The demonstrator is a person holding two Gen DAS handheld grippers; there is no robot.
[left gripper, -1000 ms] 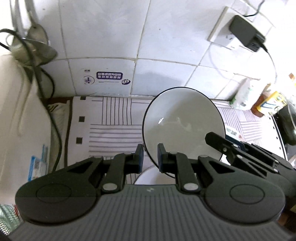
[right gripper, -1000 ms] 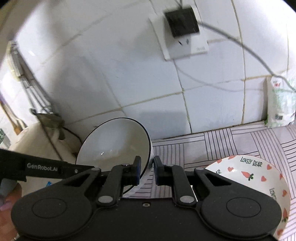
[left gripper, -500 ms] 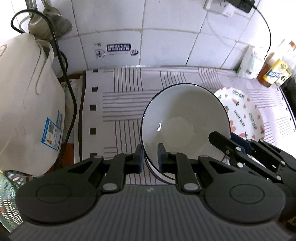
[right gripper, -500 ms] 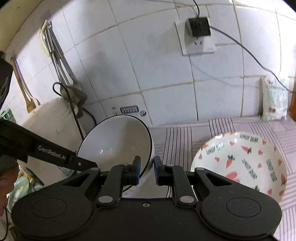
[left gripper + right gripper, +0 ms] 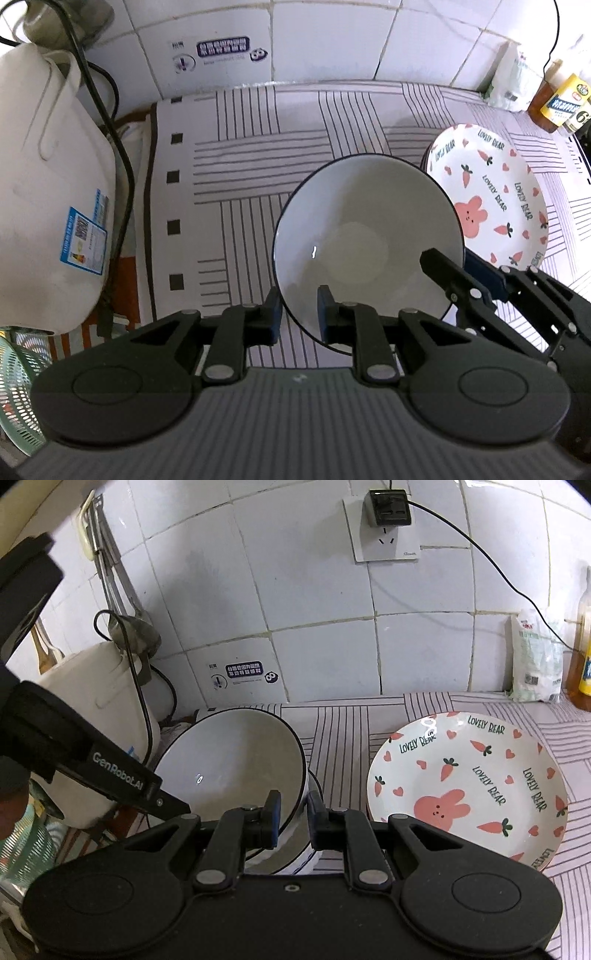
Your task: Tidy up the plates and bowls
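Going left to right on the counter: the big white rice cooker [image 5: 48,177] sat at the far left with its black cord [image 5: 110,110] draped over it, same spot as a second before, just much more of it in frame since both cameras had tipped down from the wall toward the striped mat [image 5: 258,147].

The white bowl [image 5: 365,240] with the dark rim was the thing that actually moved. A second earlier it was up in front of the tiles; here it was low over the mat, tilted toward the cameras. The left gripper [image 5: 298,314] was clamped on its near rim, one finger outside and one inside. The right gripper [image 5: 292,818] was pinching the opposite rim the same way. In the right wrist view there seemed to be another white bowl [image 5: 314,794] directly under it, so my guess is it was nearly nested, though I couldn't tell if the two were touching yet.

Just right of that sat the bunny plate [image 5: 491,195], not held by anything, looking like it rested on top of other plates.

Bowl stacking looked nearly done.
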